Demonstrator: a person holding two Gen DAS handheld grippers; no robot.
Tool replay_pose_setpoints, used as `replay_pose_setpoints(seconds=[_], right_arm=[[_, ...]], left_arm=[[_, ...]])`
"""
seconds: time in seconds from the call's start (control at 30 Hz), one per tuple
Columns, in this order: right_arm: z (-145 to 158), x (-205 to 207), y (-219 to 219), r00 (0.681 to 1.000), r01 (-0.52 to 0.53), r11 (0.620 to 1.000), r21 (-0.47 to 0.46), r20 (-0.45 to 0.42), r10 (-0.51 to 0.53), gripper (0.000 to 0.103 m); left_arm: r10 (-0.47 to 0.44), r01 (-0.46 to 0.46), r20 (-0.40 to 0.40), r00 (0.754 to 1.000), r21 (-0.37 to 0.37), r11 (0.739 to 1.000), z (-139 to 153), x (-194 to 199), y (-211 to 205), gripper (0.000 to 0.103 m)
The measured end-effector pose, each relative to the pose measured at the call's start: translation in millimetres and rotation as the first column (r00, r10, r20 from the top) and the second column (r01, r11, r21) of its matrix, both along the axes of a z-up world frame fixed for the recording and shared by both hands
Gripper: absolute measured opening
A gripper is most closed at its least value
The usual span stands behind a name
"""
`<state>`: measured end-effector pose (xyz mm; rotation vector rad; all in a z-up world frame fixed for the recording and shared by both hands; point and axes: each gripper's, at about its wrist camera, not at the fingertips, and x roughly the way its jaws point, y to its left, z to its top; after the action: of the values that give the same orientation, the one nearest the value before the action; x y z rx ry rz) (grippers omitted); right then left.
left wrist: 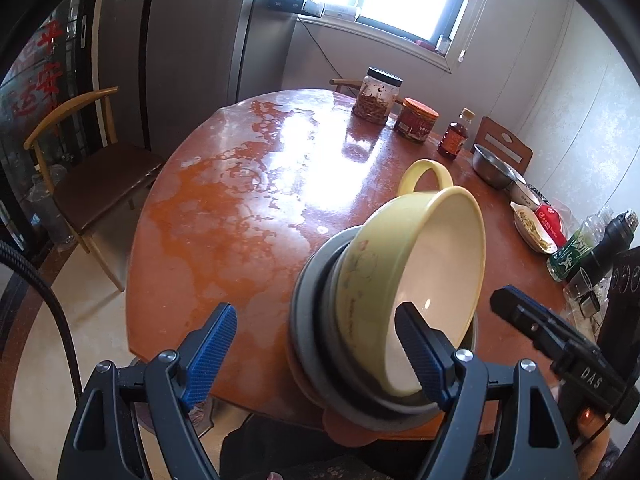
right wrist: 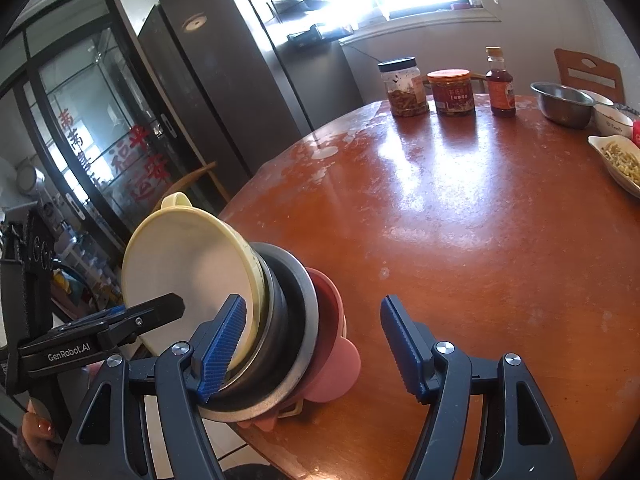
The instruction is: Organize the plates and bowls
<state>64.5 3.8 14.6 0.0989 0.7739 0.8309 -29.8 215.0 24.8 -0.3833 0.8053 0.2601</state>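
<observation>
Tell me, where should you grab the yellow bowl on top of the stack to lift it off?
Probably by its rim. The yellow bowl sits nested in the gray bowl with its thin rim standing free above the stack, so one finger can go inside and one outside, coming down from above. Its loop handle on the far side is another hold. Both grippers are open now.

Round wooden counter [right wrist: 480, 220] bearing a black-lidded jar [right wrist: 403, 87], an orange-lidded jar [right wrist: 451, 92] and a sauce bottle [right wrist: 500, 84] in a row; wooden chair [left wrist: 86, 168] beside; refrigerator [right wrist: 240, 80] behind.
</observation>
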Motion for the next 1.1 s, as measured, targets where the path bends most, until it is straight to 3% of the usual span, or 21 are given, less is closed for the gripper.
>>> replay_pose_setpoints(seconds=[0.3,0.57,0.83,0.97,1.1], right_arm=[[-2,-2,-20,1.0,0.017,1.0,-0.025,0.012,-0.017,0.071],[-12,-4,-24,1.0,0.022,0.998,-0.05,-0.008,-0.022,0.071],[-14,-11,-24,1.0,0.007,0.997,-0.083,0.017,-0.006,0.071],[-20,-11,-25,1.0,0.005,0.995,-0.103,0.016,-0.004,0.071],[-26,-12,-23,1.0,0.002,0.993,-0.121,0.009,-0.001,0.065]], left_arm=[[0.01,-0.01,0.014,1.0,0.056,0.998,9,-33,1,0.083],[-0.003,0.002,0.083,0.997,0.02,1.0,22,-49,-1,0.084],[0.076,-0.081,0.113,0.991,0.046,0.996,37,-74,22,0.084],[0.14,-0.143,0.064,0.988,0.041,0.989,22,-73,52,0.084],[0.125,-0.125,0.015,0.992,-0.021,0.992,-6,-53,70,0.084]])
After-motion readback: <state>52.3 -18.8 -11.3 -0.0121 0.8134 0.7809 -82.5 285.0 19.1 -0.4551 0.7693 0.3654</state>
